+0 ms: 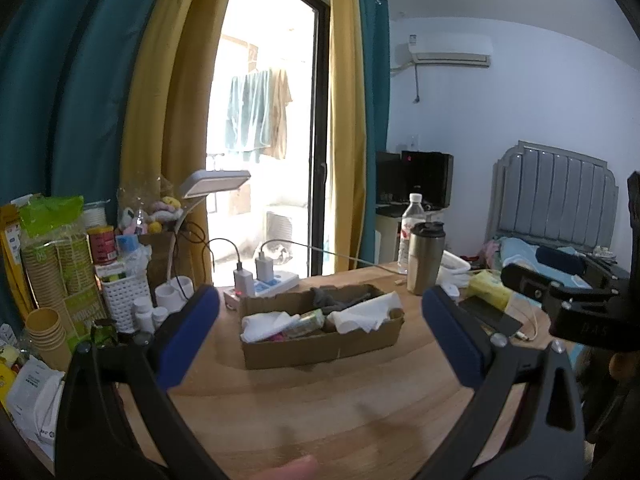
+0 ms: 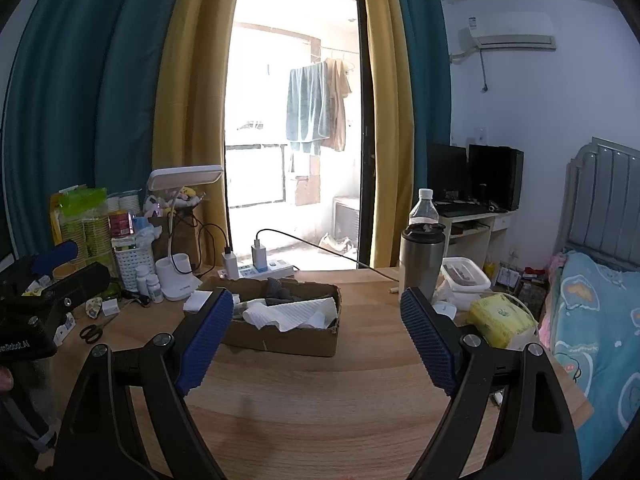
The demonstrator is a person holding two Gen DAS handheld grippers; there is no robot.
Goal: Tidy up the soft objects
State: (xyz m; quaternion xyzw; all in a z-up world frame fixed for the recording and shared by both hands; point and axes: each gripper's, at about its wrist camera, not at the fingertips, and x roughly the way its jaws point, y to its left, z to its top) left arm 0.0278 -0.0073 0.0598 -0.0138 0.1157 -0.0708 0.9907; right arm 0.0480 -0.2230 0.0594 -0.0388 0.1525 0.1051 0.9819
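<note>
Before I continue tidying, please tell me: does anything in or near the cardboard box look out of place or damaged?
The white cloth hangs over the rim of the cardboard box instead of lying inside. The box's back edge looks torn. Nothing is spilled on the table.

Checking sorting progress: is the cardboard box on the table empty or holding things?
Holding things. The cardboard box contains white cloths and a dark grey item, visible over its rim.

The box [image 2: 280,340] wall hides the lower parts of the cloths [image 2: 294,314] inside. The dark item [image 1: 334,300] at its far end is too unclear to name. The bed [image 2: 596,320] is cut off at the right edge.
</note>
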